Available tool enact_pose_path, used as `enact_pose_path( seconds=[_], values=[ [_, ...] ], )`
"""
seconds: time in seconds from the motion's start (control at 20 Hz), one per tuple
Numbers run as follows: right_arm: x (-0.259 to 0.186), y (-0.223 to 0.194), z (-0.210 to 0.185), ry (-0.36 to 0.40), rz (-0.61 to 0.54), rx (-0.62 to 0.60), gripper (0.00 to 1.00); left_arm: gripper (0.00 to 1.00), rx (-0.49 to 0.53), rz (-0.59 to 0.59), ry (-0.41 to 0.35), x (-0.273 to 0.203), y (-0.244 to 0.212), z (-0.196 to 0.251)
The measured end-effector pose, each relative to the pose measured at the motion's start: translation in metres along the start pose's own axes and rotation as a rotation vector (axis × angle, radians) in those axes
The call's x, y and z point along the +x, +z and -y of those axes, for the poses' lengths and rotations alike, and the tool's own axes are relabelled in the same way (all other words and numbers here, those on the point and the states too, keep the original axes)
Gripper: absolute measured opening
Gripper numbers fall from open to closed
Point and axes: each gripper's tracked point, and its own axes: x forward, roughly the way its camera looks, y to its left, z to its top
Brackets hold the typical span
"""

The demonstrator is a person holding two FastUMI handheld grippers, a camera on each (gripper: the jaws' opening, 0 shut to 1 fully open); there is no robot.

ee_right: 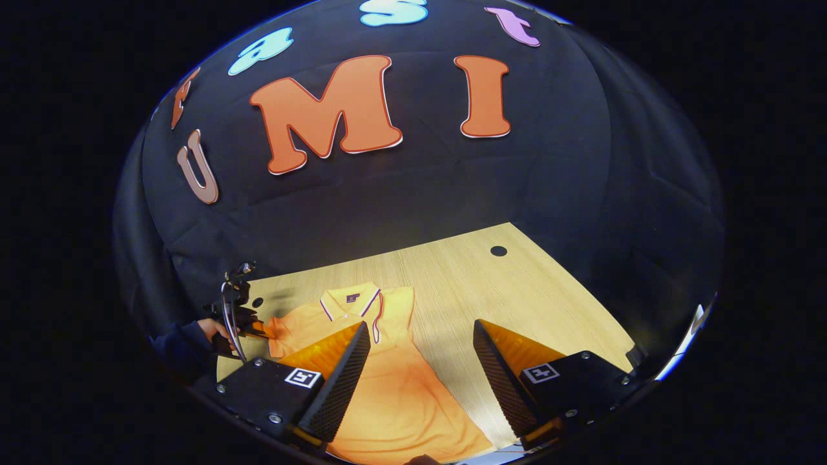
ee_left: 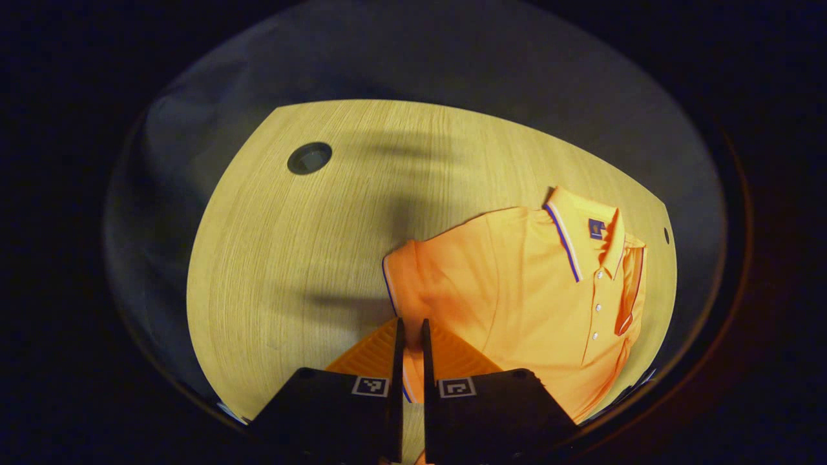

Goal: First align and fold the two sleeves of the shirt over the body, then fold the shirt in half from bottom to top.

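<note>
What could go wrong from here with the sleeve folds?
1. The left claw is nearly shut at the sleeve; a thin pinch may slip in the fold, or catch the body layer too.
2. The right claw hangs open above the shirt, so nothing pins it; pulling could drag it.
3. The shirt's hem reaches the table edge and could slide off.

No readable text; the shirt (ee_left: pixel 517 290) collar label (ee_left: pixel 596 228) is too small.

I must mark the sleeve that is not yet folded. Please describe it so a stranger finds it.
Start at the wooden table and find the orange shirt. The sleeve sticks out sideways toward the left tool, with a thin blue edge; the other sleeve already lies over the body.
</note>
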Motion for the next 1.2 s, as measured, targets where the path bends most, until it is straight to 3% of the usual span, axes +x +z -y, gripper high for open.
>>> enact_pose_path(
  seconds=[0.45,0.75,0.8,0.9,0.95,1.0,1.05,1.1,1.15,1.2],
  values=[
    [0.0,0.001,-0.017,0.044,-0.005,-0.012,0.98,0.13,0.161,0.103,-0.091,-0.041,0.026,0.071],
    [-0.001,-0.006,-0.002,0.035,-0.019,-0.007,0.98,0.16,0.218,0.148,-0.289,-0.064,0.024,0.151],
    [-0.001,-0.005,0.001,0.036,-0.015,-0.005,0.98,0.31,0.231,0.162,-0.311,-0.069,0.026,0.159],
    [0.0,-0.003,0.006,0.04,-0.008,-0.002,0.98,0.54,0.26,0.185,-0.3,-0.079,0.022,0.16],
    [-0.001,-0.002,0.008,0.046,-0.002,-0.005,0.98,0.55,0.27,0.197,-0.28,-0.082,0.021,0.158],
    [0.0,0.0,0.011,0.05,0.005,-0.015,0.98,0.67,0.272,0.216,-0.272,-0.09,0.019,0.156],
    [0.001,0.002,0.013,0.054,0.017,-0.028,0.98,0.71,0.271,0.238,-0.27,-0.096,0.019,0.158],
    [0.001,0.006,0.015,0.061,0.035,-0.042,0.98,0.87,0.267,0.269,-0.266,-0.109,0.016,0.157],
    [0.0,0.009,0.015,0.072,0.051,-0.057,0.98,0.96,0.261,0.3,-0.256,-0.121,0.015,0.156],
    [-0.002,0.012,0.016,0.085,0.063,-0.074,0.98,0.97,0.249,0.334,-0.247,-0.132,0.013,0.154]
  ],
)
